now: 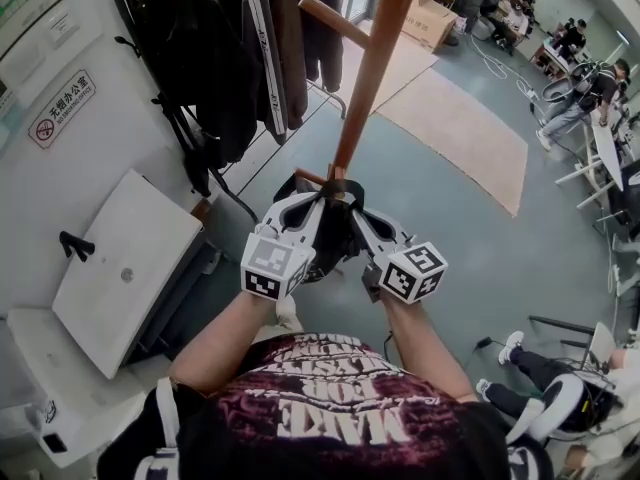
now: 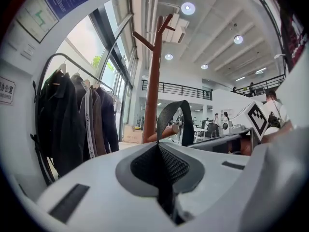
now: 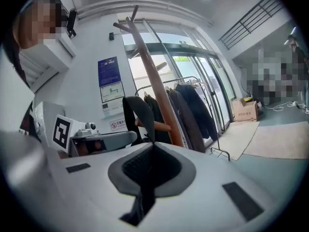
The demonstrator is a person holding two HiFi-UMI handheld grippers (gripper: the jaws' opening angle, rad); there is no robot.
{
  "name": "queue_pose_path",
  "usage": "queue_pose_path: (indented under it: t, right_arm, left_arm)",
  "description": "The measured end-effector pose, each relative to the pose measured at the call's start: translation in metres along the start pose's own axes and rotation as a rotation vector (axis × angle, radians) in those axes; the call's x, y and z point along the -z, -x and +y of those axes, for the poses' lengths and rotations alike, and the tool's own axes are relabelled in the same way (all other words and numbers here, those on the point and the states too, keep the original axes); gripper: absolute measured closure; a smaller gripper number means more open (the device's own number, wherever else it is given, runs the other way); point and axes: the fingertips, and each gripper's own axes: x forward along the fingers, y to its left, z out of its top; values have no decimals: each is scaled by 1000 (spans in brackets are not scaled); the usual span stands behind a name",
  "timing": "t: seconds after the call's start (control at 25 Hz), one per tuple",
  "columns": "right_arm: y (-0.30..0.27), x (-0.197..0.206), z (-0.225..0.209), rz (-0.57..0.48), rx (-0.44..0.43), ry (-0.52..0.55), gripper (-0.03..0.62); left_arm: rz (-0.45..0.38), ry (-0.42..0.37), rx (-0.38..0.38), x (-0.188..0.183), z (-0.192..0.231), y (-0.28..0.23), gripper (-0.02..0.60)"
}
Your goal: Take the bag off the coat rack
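Observation:
A black bag (image 1: 322,251) hangs low on the brown wooden coat rack (image 1: 372,73), its body mostly hidden under my two grippers. Its black strap (image 2: 175,116) loops up over a short wooden peg (image 2: 167,132) of the rack. My left gripper (image 2: 158,148) is shut on one side of the strap, just below the peg. The right gripper (image 3: 153,148) is shut on the strap's (image 3: 136,114) other side, beside the same peg (image 3: 155,126). From above, the left gripper (image 1: 318,202) and the right gripper (image 1: 353,209) meet at the pole's foot.
A clothes rail with dark coats (image 1: 232,53) stands left of the rack. A white cabinet (image 1: 118,266) is at the near left. A tan mat (image 1: 462,128) and a cardboard box (image 1: 430,23) lie beyond. People sit at desks (image 1: 585,88) on the right.

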Motion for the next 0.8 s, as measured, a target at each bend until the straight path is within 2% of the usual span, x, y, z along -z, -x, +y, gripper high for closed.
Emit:
queue_pose_path:
  t: [0.16,0.32,0.48,0.8]
  right_arm:
    - [13,-18,19,-34,-28,27,586]
    - [30,-38,40,-64,-48,51,586]
    - [47,-56,63,-89,-74,90,586]
    - [74,-69,103,-87,-135,150,586]
  left_arm:
    - [-35,-16,1,-23,-10,19,574]
    - [-80,6,16,-47,-23,40,574]
    - [-120,-34,16,-69,-37,62,574]
    - [-136,-78,-11,-90,-61,101,574]
